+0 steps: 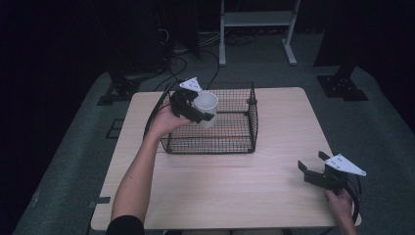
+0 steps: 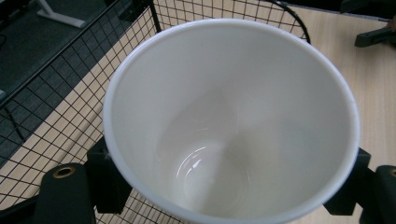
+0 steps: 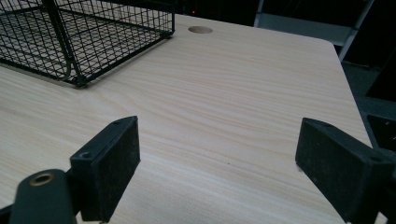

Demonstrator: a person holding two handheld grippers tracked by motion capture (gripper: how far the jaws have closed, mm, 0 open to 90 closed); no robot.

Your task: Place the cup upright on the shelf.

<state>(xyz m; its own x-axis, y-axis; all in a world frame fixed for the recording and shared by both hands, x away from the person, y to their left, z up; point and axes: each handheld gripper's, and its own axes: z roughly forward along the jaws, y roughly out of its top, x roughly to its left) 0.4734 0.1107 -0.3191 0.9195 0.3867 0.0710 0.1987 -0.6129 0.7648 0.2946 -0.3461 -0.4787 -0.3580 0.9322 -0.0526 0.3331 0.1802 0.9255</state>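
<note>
From the high view, the left gripper [image 1: 195, 108] has its jaws clamped on a white cup [image 1: 206, 108], carrying it in the air over the left part of a black wire basket [image 1: 235, 142] that sits on the far half of the wooden table [image 1: 274, 196]. The cup hangs above the basket floor with its mouth tipped up and toward the person, which suggests it is being lowered in or lifted out; I cannot tell which. The basket's right half is bare mesh, so there is room to set the cup down clear of the walls. The near wall and the upright handle on the right rim are the edges to mind. The right gripper [image 1: 313, 171] waits near the table's near right corner, well apart from the basket, out of the way.

In the left gripper view, the cup [image 2: 231, 121] shows empty and clean inside, pinched from both sides just below its rim. Basket mesh [image 2: 56, 112] lies beneath and to the left, with table beyond.

In the right gripper view, the jaws stand wide apart with nothing between them, hovering just over bare table [image 3: 224, 107]. The basket's corner [image 3: 84, 42] lies far left, leaving open wood all around for that hand to move.
</note>
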